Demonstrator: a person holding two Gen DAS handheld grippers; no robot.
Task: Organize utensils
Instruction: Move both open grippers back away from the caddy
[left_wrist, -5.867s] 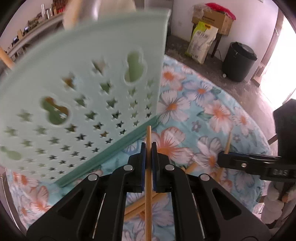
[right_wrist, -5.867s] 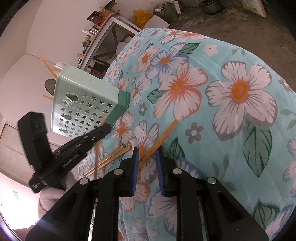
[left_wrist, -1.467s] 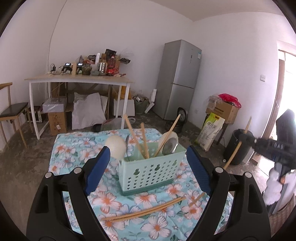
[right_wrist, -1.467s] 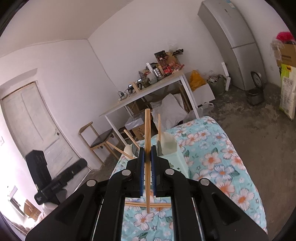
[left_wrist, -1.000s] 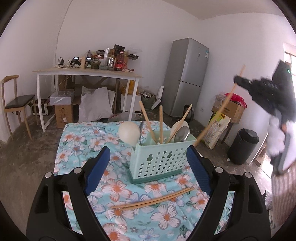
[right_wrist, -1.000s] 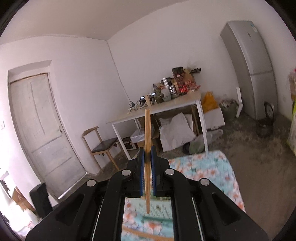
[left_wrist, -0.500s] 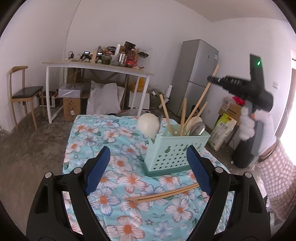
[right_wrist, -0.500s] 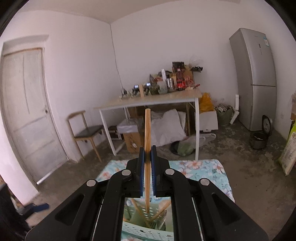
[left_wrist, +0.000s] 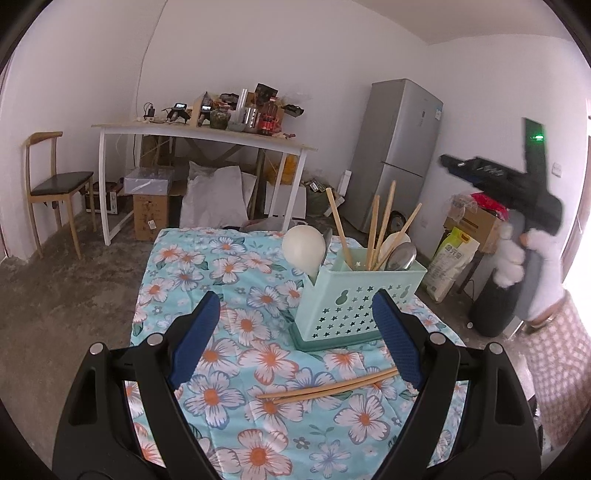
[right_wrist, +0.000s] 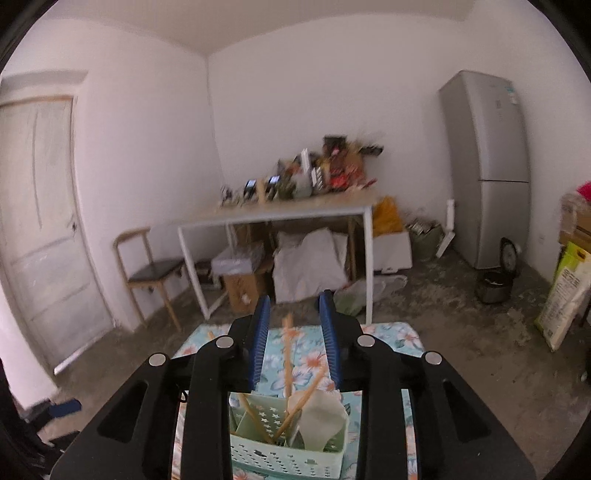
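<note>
We are in a lived-in room of a home, part kitchen, part storeroom: a silver fridge stands against white walls, a cluttered white-legged table with boxes beneath, a wooden chair, a rough concrete floor, and a floral tablecloth.

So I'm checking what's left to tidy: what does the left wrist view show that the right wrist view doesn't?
Only the left wrist view shows two chopsticks lying loose on the floral cloth in front of the holder, the right gripper raised to the right, and the open left gripper. Only the right wrist view shows the door and the right gripper's open fingers from behind, directly above the holder. Both show the green utensil holder with chopsticks standing in it, the white table and the fridge.
</note>
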